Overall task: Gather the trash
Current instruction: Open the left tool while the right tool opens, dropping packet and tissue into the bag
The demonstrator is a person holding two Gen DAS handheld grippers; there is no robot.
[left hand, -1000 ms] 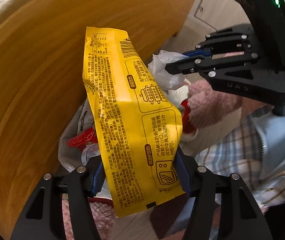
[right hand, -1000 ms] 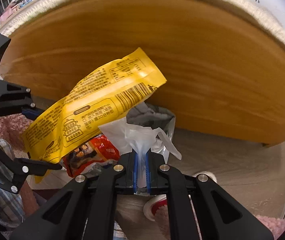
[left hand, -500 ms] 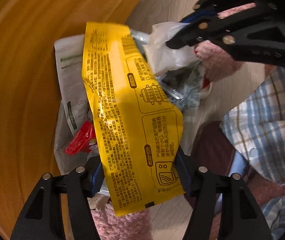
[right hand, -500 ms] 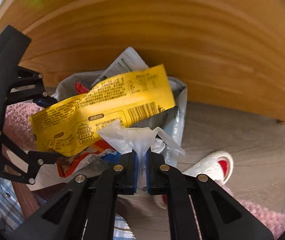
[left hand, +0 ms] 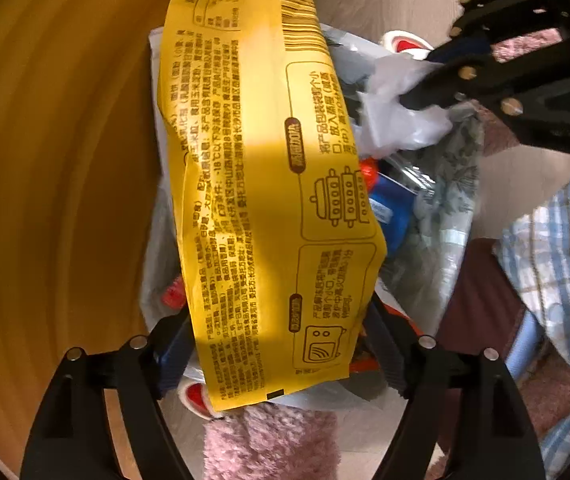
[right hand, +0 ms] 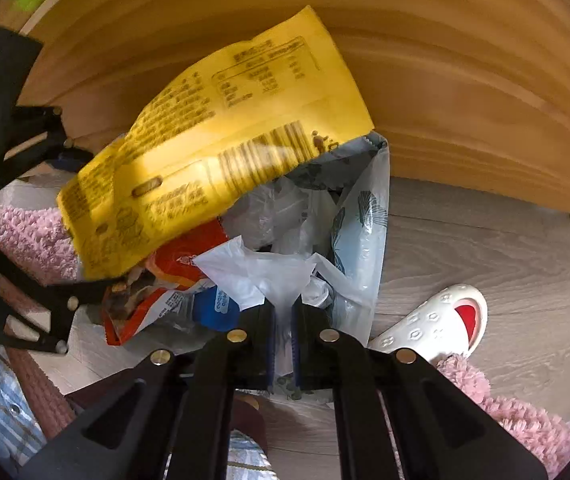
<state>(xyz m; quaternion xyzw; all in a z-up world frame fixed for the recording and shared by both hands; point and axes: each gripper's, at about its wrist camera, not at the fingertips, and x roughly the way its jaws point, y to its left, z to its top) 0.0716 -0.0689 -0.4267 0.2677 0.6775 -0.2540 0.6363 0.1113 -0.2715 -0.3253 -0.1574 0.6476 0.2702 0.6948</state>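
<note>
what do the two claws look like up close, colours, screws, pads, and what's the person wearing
Both claws are matte black plastic with triangular cut-outs in each finger and round silver screw heads at the joints. The left claw and the right claw carry blue pads on the inner faces of the fingers. A blue and white plaid sleeve shows at the edge. No cables show.

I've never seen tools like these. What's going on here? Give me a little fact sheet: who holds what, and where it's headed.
left gripper: jaws shut on the yellow wrapper
right gripper: jaws shut on the rim of the plastic trash bag, holding it open
wrapper position: above the bag's mouth, not yet inside
bag contents: red-orange packet, blue item, clear plastic
floor: pale wood planks, white slipper
backdrop: round wooden tabletop
likely next: wrapper dropped into the bag
</note>
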